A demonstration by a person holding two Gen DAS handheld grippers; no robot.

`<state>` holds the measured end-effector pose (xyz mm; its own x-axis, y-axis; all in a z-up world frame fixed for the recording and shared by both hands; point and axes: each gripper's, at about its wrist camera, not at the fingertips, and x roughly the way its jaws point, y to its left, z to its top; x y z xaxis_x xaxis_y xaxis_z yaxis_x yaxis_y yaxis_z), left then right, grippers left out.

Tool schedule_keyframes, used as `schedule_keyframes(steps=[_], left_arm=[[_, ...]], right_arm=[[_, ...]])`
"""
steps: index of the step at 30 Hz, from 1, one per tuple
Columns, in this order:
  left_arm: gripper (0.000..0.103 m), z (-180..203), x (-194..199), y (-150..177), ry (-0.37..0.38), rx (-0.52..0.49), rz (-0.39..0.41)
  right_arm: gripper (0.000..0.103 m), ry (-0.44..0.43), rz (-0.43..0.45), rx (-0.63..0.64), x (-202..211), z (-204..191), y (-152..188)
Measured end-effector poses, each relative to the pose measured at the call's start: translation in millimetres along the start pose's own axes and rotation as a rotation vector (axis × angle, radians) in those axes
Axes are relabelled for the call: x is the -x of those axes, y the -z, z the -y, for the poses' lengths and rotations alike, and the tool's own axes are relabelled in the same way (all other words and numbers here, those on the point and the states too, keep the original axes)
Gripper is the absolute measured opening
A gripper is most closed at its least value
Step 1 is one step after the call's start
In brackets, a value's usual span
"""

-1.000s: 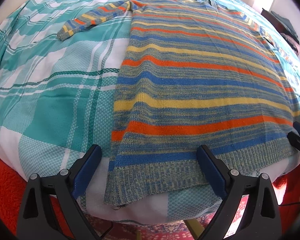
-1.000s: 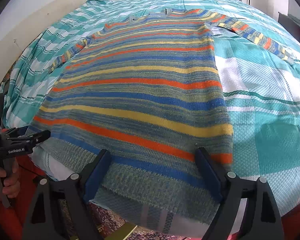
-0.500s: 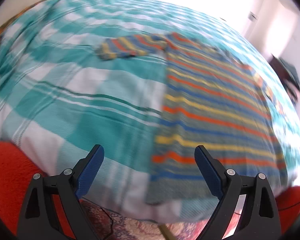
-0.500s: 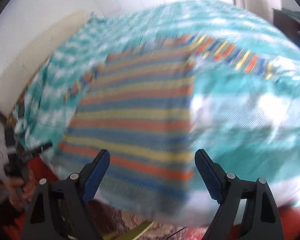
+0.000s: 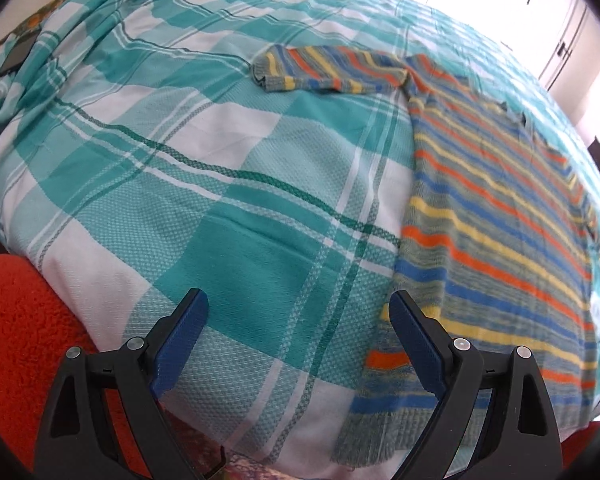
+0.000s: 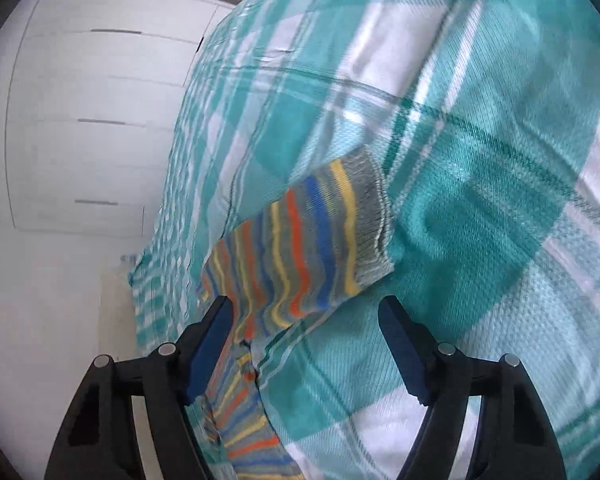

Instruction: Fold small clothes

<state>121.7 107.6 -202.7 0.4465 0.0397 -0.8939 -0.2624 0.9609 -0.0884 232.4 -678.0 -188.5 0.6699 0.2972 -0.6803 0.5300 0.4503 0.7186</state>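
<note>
Your striped sweater [image 5: 496,216] lies flat on a bed covered by a teal and white plaid bedspread [image 5: 228,184]. In your left wrist view the sweater fills the right side of the bed, its ribbed hem hanging over the near edge, and one sleeve [image 5: 328,69] stretches out to the left at the far end. Your left gripper [image 5: 300,340] hangs over bare bedspread just left of the sweater's side edge, jaws spread wide with nothing between them. A dark flat object, possibly a phone [image 5: 18,55], rests at the far left. An orange fleece blanket [image 5: 16,320] shows at the near left.

Your right wrist view is rolled and somewhat blurred. Your right gripper [image 6: 306,344] sits over the other sleeve [image 6: 300,252], whose grey cuff points away. Its jaws have just been narrowing but are apart, and the pads do not press the sleeve. White cupboards [image 6: 92,112] stand beyond.
</note>
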Motion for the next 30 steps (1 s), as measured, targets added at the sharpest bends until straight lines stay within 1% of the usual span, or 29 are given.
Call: schedule_keyframes(steps=[1, 2, 3, 4, 5, 6, 7, 8, 9, 11, 13, 15, 17, 19, 20, 22, 24, 25, 26, 27, 28, 29, 30], left_arm=[[0.093, 1, -1, 1, -0.005, -0.007, -0.002], [0.093, 3, -3, 1, -0.014, -0.015, -0.007], [0.093, 5, -5, 1, -0.021, -0.023, -0.013], [0.093, 6, -6, 1, -0.021, -0.026, -0.014], [0.093, 7, -6, 1, -0.018, -0.03, -0.014], [0.093, 8, -6, 1, -0.016, -0.033, -0.015], [0.093, 8, -6, 1, -0.014, -0.034, -0.016], [0.093, 8, -6, 2, -0.011, -0.034, -0.016], [0.093, 8, -7, 3, -0.004, -0.033, -0.017], [0.094, 8, -8, 2, 0.008, -0.032, -0.021], [0.094, 8, -10, 2, 0.024, -0.026, -0.026], [0.094, 8, -10, 1, 0.05, -0.026, -0.031], [0.094, 8, -9, 0, 0.07, -0.022, -0.034], [0.094, 4, -6, -1, 0.1, -0.005, -0.039], [0.094, 1, -5, -1, 0.112, 0.003, -0.041], [0.094, -1, -4, -2, 0.129, 0.016, -0.043], [0.094, -5, -4, -2, 0.144, 0.028, -0.047], [0.094, -6, -3, -2, 0.151, 0.034, -0.049], [0.094, -6, -3, -2, 0.154, 0.037, -0.05], [0.094, -6, -3, -3, 0.156, 0.04, -0.052], [0.094, -6, -3, -3, 0.158, 0.042, -0.054], [0.094, -6, -4, -3, 0.16, 0.043, -0.056], [0.094, -5, -4, -3, 0.161, 0.044, -0.058]], right_arm=[[0.068, 0.008, 0.037, -0.013, -7, 3, -3], [0.058, 0.01, 0.071, -0.022, -10, 5, -5], [0.04, 0.012, 0.102, -0.033, -13, 7, -6], [0.028, 0.034, 0.112, -0.044, -18, 9, -6], [0.006, 0.073, 0.116, -0.051, -19, 12, -6], [0.006, 0.083, 0.13, -0.052, -19, 11, -5], [0.006, 0.104, 0.152, -0.026, -15, 4, -5], [0.006, 0.12, 0.172, 0.021, -11, -8, -3], [0.006, 0.116, 0.189, 0.09, -6, -28, 0], [0.006, 0.063, 0.192, 0.237, 2, -75, 10], [0.006, 0.002, 0.16, 0.386, 5, -133, 28], [0.006, -0.066, 0.108, 0.537, -1, -196, 56], [0.006, -0.112, 0.041, 0.676, -25, -256, 97], [0.006, -0.141, -0.026, 0.779, -49, -294, 139], [0.006, -0.137, -0.063, 0.837, -68, -311, 164], [0.006, -0.105, -0.124, 0.917, -106, -331, 202], [0.007, -0.077, -0.19, 0.925, -139, -329, 229], [0.008, -0.052, -0.226, 0.906, -160, -324, 240], [0.015, -0.031, -0.27, 0.874, -184, -311, 239], [0.038, -0.028, -0.348, 0.816, -210, -298, 235], [0.052, -0.031, -0.414, 0.758, -227, -287, 233], [0.071, -0.039, -0.466, 0.691, -242, -278, 228], [0.071, -0.059, -0.471, 0.654, -247, -277, 221]])
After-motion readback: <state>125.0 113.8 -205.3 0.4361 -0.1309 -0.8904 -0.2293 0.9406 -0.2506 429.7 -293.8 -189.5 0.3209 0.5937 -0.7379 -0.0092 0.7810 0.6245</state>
